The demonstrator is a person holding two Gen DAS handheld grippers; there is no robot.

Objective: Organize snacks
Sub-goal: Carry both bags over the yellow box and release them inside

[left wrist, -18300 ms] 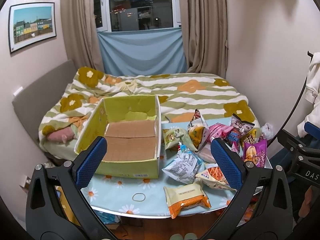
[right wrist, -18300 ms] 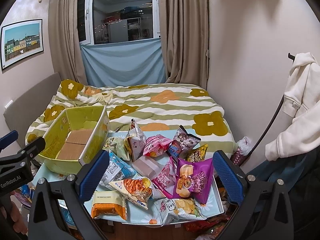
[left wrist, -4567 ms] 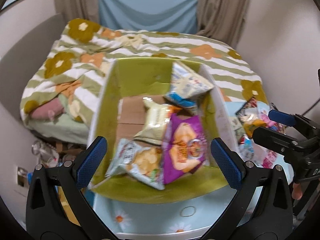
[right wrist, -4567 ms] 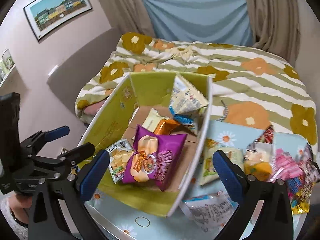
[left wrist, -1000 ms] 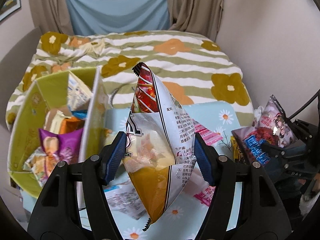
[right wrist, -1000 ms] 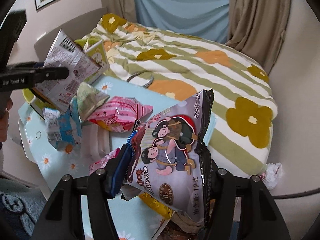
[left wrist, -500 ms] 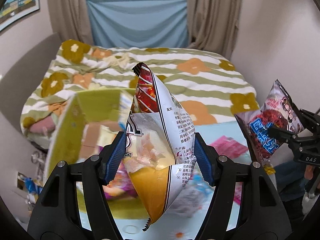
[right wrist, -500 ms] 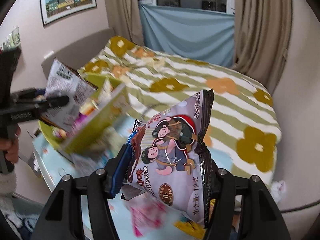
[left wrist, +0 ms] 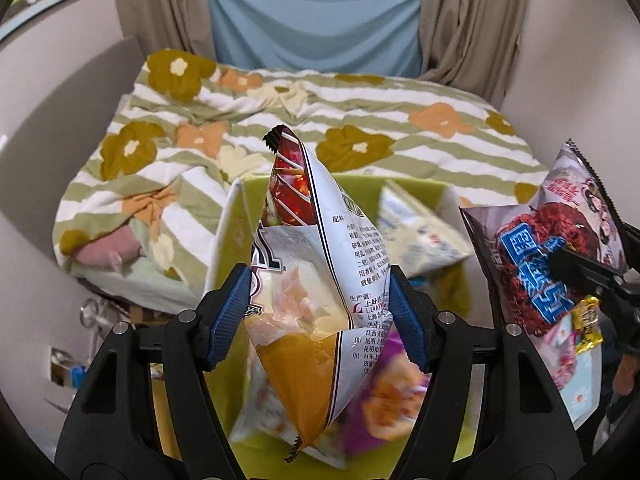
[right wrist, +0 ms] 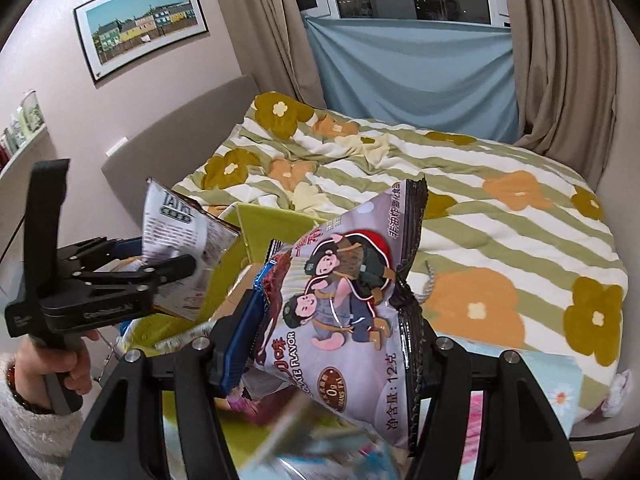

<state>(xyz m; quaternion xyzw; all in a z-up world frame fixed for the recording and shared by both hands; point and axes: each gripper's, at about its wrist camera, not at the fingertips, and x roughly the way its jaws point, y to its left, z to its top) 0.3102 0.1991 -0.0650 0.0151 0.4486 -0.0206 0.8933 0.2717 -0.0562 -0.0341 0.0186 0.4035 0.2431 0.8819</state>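
Observation:
My left gripper is shut on a white, red and orange snack bag and holds it upright above the yellow-green box. The box holds a purple bag and a pale bag. My right gripper is shut on a grey-purple cartoon snack bag, held in the air to the right of the box. That bag shows at the right of the left wrist view. The left gripper with its bag shows at the left of the right wrist view.
A bed with a striped flower blanket lies behind the box. A pink snack packet lies on the table at the right. Walls stand close on both sides, with a framed picture on the left wall.
Both grippers have swung left with their bags, from over the table's snack pile to over and beside the box. Both grips are unchanged.

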